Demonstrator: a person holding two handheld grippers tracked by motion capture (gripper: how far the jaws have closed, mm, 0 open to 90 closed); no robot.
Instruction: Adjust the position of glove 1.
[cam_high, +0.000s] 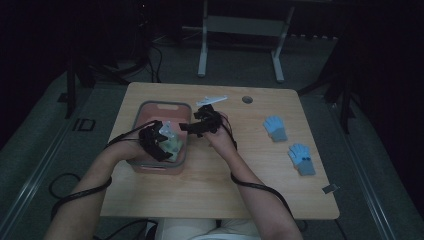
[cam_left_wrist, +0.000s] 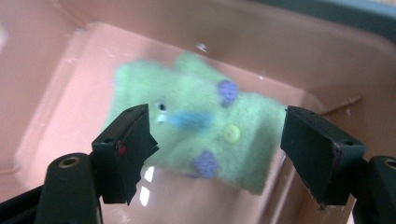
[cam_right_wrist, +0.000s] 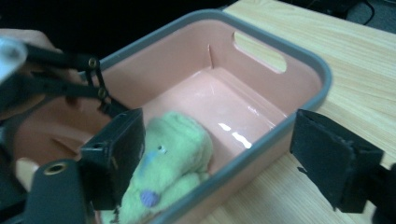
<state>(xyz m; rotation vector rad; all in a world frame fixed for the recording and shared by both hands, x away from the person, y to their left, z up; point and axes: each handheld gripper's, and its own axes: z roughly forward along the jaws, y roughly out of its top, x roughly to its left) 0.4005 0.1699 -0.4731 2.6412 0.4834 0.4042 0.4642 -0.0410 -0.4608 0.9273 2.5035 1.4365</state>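
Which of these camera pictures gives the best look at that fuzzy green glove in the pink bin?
The left gripper view: the green glove lies flat, showing its yellow button and purple spots. The right gripper view shows the glove partly behind a jaw. The high view shows it small and dim inside the pink bin.

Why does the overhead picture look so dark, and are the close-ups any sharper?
High view: dim, with the room beyond the table nearly black. Left gripper view: brighter, but the green glove is soft and blurred. Right gripper view: white glare streaks on the pink bin floor.
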